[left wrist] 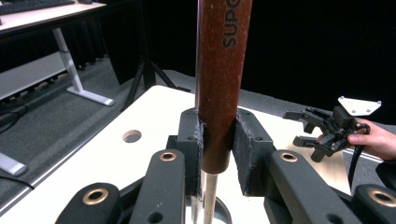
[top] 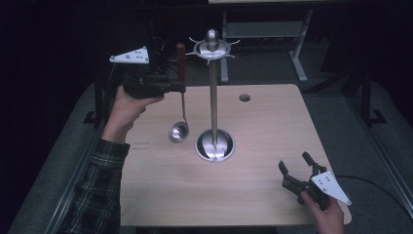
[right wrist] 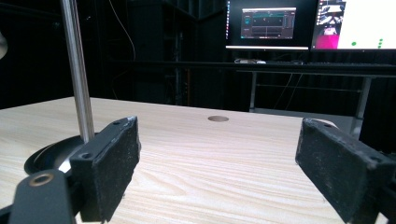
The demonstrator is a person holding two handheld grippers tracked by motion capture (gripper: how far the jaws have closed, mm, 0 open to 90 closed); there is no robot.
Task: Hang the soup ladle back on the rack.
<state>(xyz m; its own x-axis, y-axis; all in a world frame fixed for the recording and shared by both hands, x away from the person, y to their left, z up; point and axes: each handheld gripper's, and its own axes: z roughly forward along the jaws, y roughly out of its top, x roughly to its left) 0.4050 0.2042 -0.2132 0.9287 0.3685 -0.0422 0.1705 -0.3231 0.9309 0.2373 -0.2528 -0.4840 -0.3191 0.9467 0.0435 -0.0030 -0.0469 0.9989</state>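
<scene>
Left gripper (left wrist: 218, 154) clenched on ladle (top: 181, 97) by red handle, bowl hanging just above desk (top: 272, 117) beside stand (top: 213, 92); right gripper (top: 298, 171) released, idle near front edge; risk: swinging bowl striking pole, or hook missed on lifting.

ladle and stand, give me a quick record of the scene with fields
held thing: ladle, hanging upright, bowl down
held by: left gripper, jaws clamped on the brown handle
ladle position: lifted above the table, left of the stand's pole
stand: upright on a round base, hooked ring on top, nothing hanging on it
right gripper: jaws wide open, holding nothing, near the table's front right corner
</scene>
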